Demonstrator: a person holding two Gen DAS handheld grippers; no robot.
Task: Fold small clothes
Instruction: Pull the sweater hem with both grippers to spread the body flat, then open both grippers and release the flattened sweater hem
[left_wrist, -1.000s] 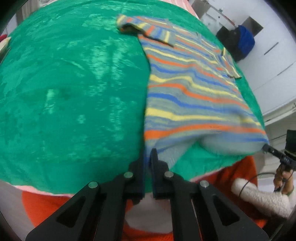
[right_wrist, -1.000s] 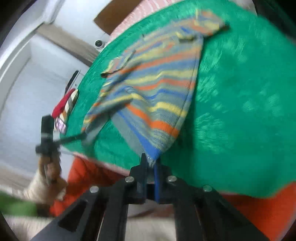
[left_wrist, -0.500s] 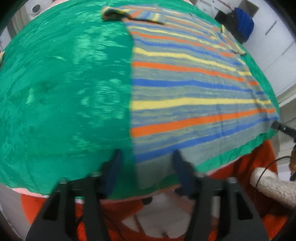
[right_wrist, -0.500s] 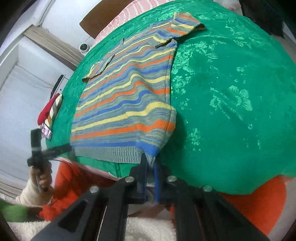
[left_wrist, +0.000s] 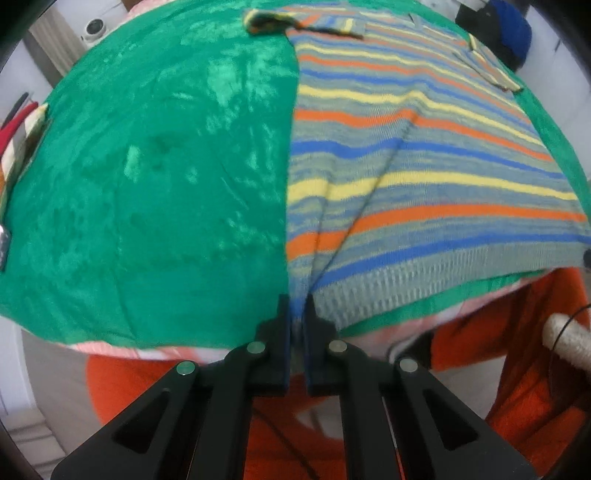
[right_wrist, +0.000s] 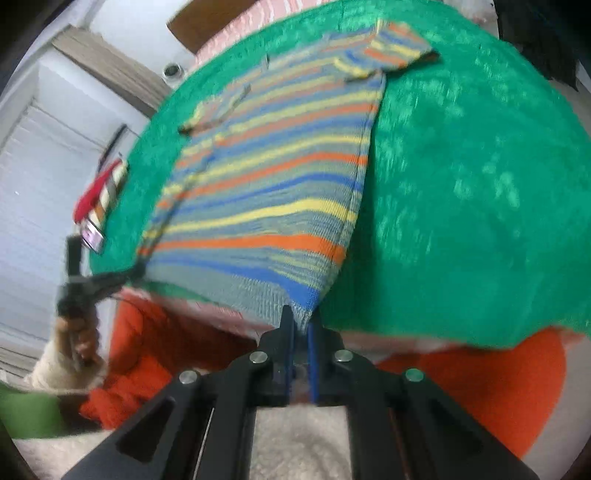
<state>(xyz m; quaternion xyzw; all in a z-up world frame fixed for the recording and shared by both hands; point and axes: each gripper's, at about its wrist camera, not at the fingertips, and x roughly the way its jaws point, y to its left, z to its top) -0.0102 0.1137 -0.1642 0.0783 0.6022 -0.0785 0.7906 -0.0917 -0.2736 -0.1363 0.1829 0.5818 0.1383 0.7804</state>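
A small striped knit sweater (left_wrist: 424, 162) in grey, blue, orange and yellow lies spread on a green cloth (left_wrist: 166, 166), hem toward me. My left gripper (left_wrist: 295, 306) is shut on the hem's left corner; a crease runs up from the grip. My right gripper (right_wrist: 301, 317) is shut on the hem's right corner of the sweater (right_wrist: 266, 192). The left gripper also shows in the right wrist view (right_wrist: 136, 271), pinching the far corner. Both sleeves lie folded at the far end.
The green cloth (right_wrist: 480, 184) covers a table with a pink striped edge. A red and striped item (right_wrist: 99, 195) lies at the left edge of the table. An orange garment (left_wrist: 535, 387) is below the front edge.
Half a second ago the left gripper was open around the hem; now it is shut on the corner. The hem is lifted slightly and pulled taut between both grippers.
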